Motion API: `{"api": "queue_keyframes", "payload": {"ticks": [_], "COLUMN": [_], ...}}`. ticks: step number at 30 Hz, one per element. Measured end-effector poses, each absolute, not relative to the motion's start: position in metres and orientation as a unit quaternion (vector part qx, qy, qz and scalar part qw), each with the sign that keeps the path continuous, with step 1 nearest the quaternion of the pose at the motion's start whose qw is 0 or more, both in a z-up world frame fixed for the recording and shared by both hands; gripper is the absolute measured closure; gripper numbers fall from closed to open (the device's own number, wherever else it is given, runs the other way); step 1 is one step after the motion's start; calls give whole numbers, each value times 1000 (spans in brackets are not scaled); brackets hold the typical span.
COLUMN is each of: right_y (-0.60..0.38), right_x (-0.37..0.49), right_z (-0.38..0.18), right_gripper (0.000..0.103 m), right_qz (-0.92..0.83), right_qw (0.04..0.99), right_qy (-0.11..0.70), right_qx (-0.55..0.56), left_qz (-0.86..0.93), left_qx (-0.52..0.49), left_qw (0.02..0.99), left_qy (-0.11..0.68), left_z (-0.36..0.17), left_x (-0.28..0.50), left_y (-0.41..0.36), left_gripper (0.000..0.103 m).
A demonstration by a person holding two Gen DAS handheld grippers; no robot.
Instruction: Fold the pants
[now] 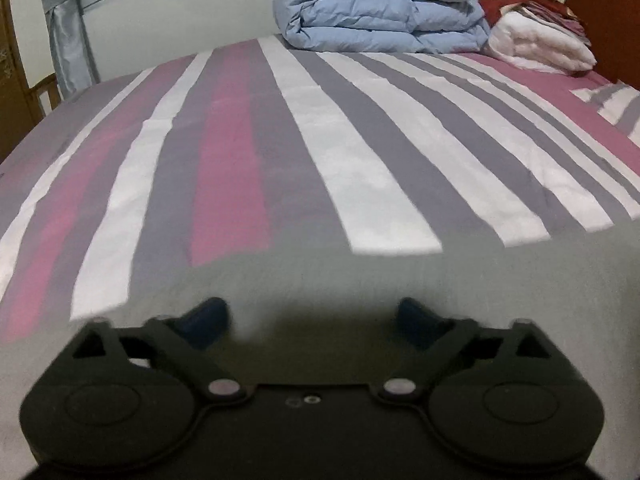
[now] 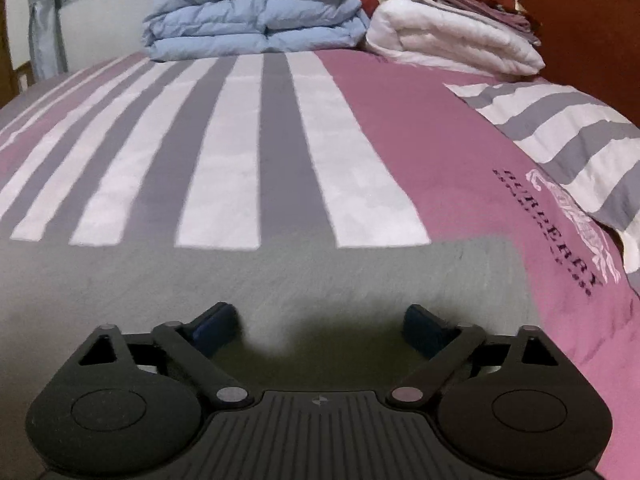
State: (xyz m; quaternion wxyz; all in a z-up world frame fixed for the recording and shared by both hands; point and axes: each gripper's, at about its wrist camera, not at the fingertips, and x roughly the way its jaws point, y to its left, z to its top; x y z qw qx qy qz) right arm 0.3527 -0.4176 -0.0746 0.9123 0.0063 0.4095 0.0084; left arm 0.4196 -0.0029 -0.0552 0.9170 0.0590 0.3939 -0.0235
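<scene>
Left wrist view: left gripper [image 1: 314,314] fingers spread wide, empty, above grey pants [image 1: 360,280] flat on striped bedsheet [image 1: 304,128]. Right gripper [image 2: 320,320] likewise apart; probably released after a fold.

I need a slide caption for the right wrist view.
Open right gripper over grey pants on striped bedsheet.

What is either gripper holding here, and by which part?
Nothing: left gripper and right gripper both stand open over the flat grey fabric pants.
</scene>
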Motion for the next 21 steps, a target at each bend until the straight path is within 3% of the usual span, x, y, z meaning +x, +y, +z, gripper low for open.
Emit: {"api": "queue_keyframes", "payload": {"ticks": [3,5,6,11,13,15,17,21], "right_y": [-431,-443,-456,-545,-577,-593,-599,-601], "right_x": [360,349,337,249,215,191,172,167], "right_z": [-79,-69,-60,-44,-54,-63,-73,-79], "right_gripper": [2,3,3,3,13,45,52,53], "right_qz": [7,-5,-14,-49,-58,-57,-43,-37], "right_qw": [912,923,931,922,894,875,858,841], "right_qy": [409,382,359,242,220,211,210,214], "right_qx": [17,40,69,299,387,431,466,495], "left_qz": [-7,-1,-1,15,28,49,64,103], "left_qx": [63,58,56,75,62,49,31,16], "left_qw": [914,917,922,947,956,957,961,962], "left_qy": [401,395,384,311,285,280,266,253], "left_z": [-57,-47,-39,-10,-6,-5,-5,-14], "left_x": [435,431,423,347,309,276,246,201], "left_y": [-6,-4,-1,25,44,62,79,104], "left_gripper": [11,26,27,15,15,15,14,14]}}
